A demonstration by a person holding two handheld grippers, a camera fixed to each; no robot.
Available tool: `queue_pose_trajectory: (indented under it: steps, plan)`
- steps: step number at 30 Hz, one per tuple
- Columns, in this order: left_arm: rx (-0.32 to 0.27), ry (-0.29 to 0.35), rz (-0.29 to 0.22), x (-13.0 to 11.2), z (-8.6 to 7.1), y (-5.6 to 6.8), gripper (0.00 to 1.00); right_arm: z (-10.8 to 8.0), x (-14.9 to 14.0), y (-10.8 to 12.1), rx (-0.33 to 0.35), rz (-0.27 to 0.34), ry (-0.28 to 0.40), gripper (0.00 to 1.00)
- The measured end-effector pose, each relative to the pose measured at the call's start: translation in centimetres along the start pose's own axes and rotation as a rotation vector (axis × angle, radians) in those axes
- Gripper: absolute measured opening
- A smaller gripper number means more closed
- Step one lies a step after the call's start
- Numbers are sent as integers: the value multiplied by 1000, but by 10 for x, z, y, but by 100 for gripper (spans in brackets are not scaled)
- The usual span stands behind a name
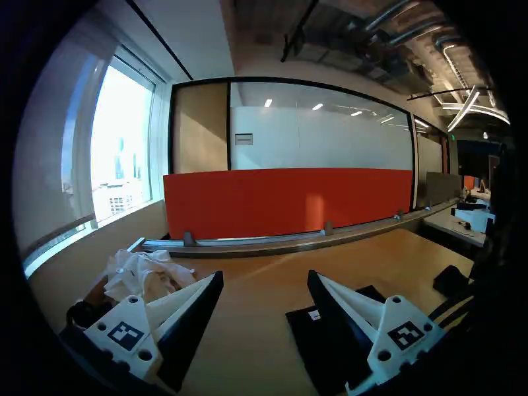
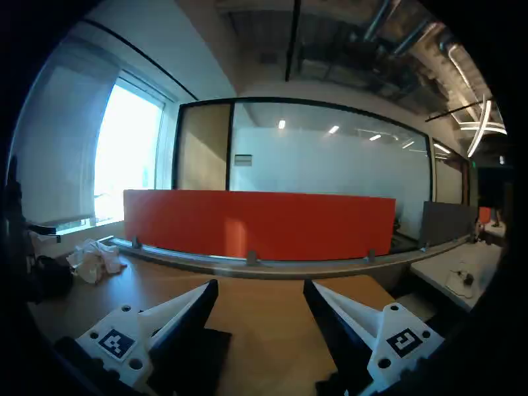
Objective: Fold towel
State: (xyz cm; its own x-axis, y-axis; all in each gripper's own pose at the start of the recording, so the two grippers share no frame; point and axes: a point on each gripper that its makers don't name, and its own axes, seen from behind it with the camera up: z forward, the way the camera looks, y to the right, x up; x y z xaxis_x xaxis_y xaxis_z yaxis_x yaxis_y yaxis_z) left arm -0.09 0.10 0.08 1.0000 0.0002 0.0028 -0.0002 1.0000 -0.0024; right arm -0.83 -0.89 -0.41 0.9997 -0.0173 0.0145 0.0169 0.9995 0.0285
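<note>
Left tool (image 1: 264, 273) hangs above the wooden surface (image 1: 257, 343) with its two white fingers spread wide and nothing between them; bare wood shows through the gap. Beyond the finger on the left of that view, toward the far left corner of the surface, a white towel (image 1: 142, 270) lies in a crumpled heap, apart from both fingers. Under the finger on the right a black cloth (image 1: 310, 323) lies flat on the wood, with a small white tag near its edge. The finger hides part of it, and whether the two touch cannot be told. Right tool (image 2: 260, 282) is likewise spread and holds nothing, with wood visible between its fingertips. In the right gripper view the white towel (image 2: 96, 259) sits well off to the left near the back edge of the surface. A dark flat patch (image 2: 198, 350) lies on the wood low in that view; whether it is the same black cloth cannot be told. A metal rail (image 1: 264, 241) runs along the back edge of the surface, and an orange panel (image 1: 284, 201) stands upright just behind it. Behind the panel is a glass wall (image 1: 317, 138). A bright window (image 1: 122, 152) takes up the wall on the left. Off to the right, a second desk (image 1: 465, 221) carries small items too blurred to tell.
</note>
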Motion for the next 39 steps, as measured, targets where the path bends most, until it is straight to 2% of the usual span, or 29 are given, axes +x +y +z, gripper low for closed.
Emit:
queue_pose_trajectory:
  steps: [5,9,12,18,24,29,39]
  plan:
    - [-44,-48,5,-13,10,14,94,-1,-8,-14,74,-53,-50,100]
    - [-106,-101,18,-24,12,29,94,-1,-18,-26,139,-93,-111,100]
    - [-160,-146,32,-35,13,40,94,-4,-28,-38,205,-111,-172,100]
    - [-225,-221,61,-54,13,52,94,-11,-42,-59,313,-131,-271,100]
    - [-274,-266,89,-64,14,64,94,-15,-54,-65,358,-160,-330,100]
    - [-291,-296,116,-77,13,70,94,-20,-69,-71,393,-175,-369,100]
    - [-318,-356,135,-118,7,80,94,-30,-109,-80,436,-198,-433,100]
